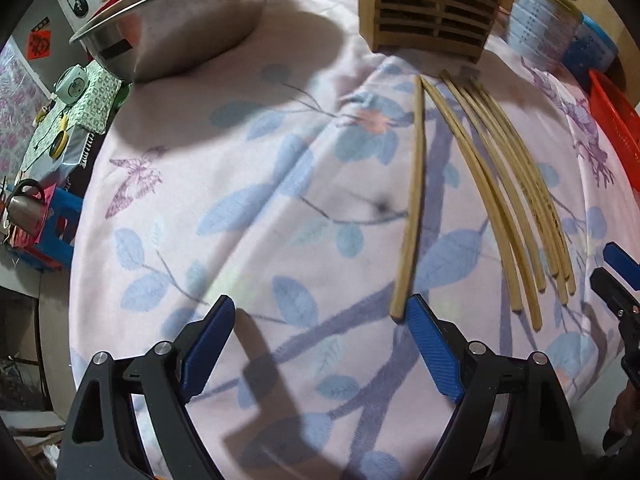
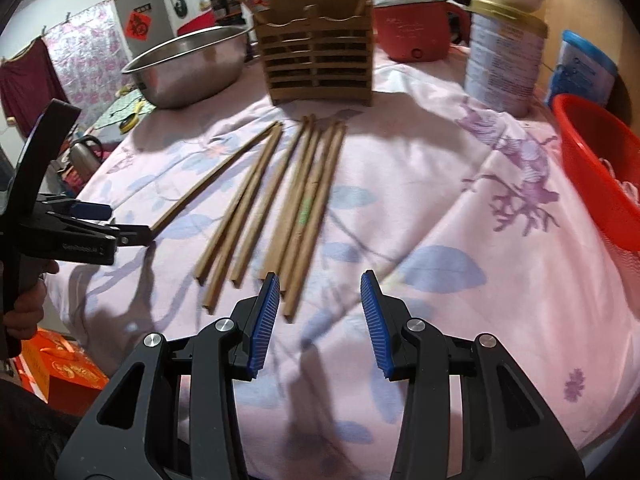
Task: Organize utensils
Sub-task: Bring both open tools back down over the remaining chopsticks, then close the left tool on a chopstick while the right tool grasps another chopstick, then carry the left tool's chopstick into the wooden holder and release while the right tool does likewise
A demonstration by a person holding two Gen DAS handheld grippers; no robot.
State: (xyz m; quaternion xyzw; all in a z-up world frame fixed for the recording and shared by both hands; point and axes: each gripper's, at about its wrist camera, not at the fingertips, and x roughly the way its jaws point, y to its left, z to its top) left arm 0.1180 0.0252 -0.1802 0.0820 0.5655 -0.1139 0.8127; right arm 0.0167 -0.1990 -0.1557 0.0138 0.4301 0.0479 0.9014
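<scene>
Left tool (image 1: 320, 312) jaws wide apart, empty; right tool (image 2: 320, 292) half-open, empty, angled down.

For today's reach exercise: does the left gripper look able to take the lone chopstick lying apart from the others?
Probably yes. The left gripper is open, the lone chopstick ends beside its right finger, and nothing lies between them.

Pink cloth (image 2: 420, 184) with blue leaves, tan chopsticks (image 2: 304, 208), red basket (image 2: 592, 168), blue-padded black tongs (image 2: 320, 312).

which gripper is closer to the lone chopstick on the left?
Left. The left gripper is open at the lone chopstick's near end, right pad beside its tip. The right gripper is off by the main bundle.
</scene>
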